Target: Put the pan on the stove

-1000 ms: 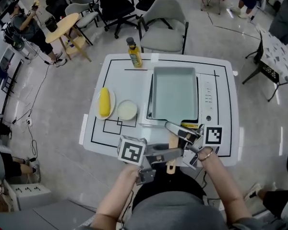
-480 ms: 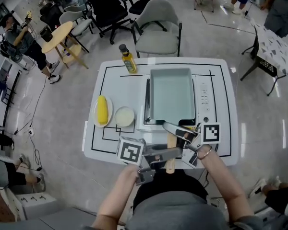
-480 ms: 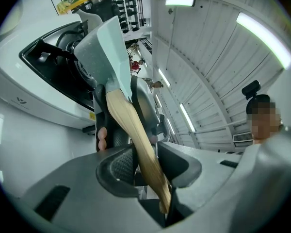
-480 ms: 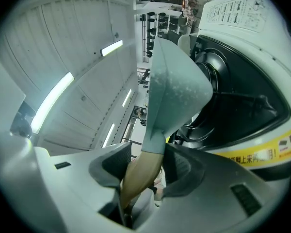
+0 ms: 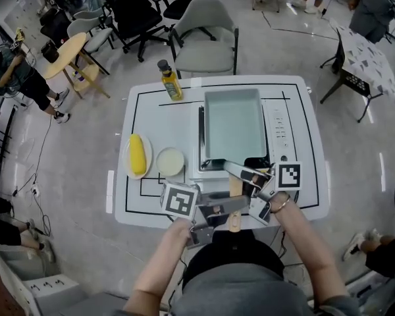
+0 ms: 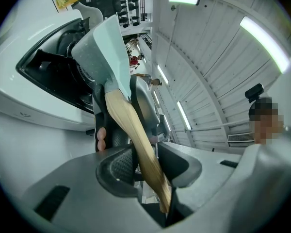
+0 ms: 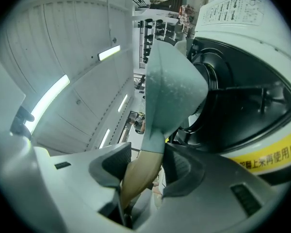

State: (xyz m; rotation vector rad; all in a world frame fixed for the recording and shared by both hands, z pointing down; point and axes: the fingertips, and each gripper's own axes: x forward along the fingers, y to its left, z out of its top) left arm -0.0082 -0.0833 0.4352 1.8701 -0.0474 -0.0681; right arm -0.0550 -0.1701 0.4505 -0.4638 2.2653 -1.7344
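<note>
Left tool (image 6: pixel 144 152): we see its jaws closed on the pan's wooden handle (image 6: pixel 130 130) near the free end, with a pad pressing on each side.
Right tool (image 7: pixel 146 154): we find it clamped on the same handle further up, where the wood meets the pale blue metal.
Both tools: in the head view they come in from either side at lower centre and meet at the handle.
Pan (image 5: pixel 234 120): rectangular and pale blue, it lies over the stove's burner at frame centre, with the handle pointing to the lower edge. We cannot tell whether its base is fully down.
Stove (image 5: pixel 284 127): a white portable burner with its control strip along the right side.
Desk (image 5: pixel 151 114): white, marked with black lines.
Left of the stove: a corn cob (image 5: pixel 137 154) lies on a plate (image 5: pixel 149 168), and a small round dish (image 5: pixel 170 161) sits just beside it.
Oil bottle (image 5: pixel 168 83): upright, toward the desk's upper left.
Chair (image 5: pixel 204 45): grey, beyond the desk, at top centre.
</note>
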